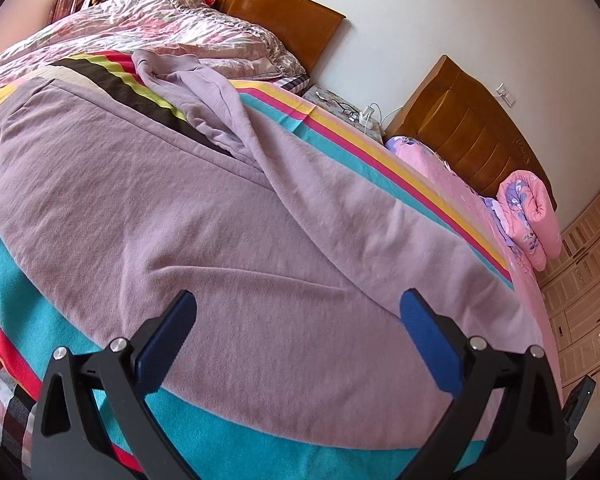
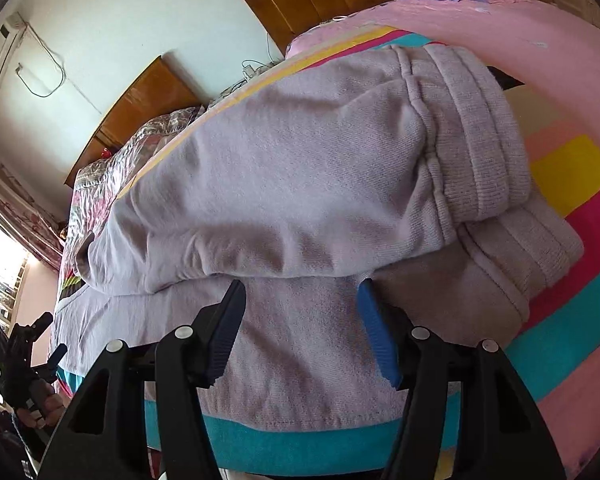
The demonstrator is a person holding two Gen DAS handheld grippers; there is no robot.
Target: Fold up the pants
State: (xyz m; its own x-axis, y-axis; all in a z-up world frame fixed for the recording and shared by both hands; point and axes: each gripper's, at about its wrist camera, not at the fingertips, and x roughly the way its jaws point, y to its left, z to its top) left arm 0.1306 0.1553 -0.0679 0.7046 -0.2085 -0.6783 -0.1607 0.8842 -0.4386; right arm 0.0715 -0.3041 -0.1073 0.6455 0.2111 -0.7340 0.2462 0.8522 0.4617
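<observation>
Striped blanket (image 1: 32,320), floral quilt (image 1: 148,28), wood headboard (image 1: 276,20), AC unit (image 2: 2,56).

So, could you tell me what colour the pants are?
Pale lilac pants, clearest in the left wrist view.

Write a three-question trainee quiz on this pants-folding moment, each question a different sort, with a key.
1. True or false: the right gripper is clamped shut on the lilac pants.
2. Multiple choice: in the right wrist view, the ribbed cuffs of the folded-over leg lie (A) towards the right side of the picture, (B) off the bed, (C) between the right gripper's fingers.
3. Fill in: the pants lie on a ______ blanket with teal, pink and yellow bands.

Key: 1 false, both grippers, the left gripper too, stand open over the cloth with nothing pinched; 2 A; 3 striped.
</observation>
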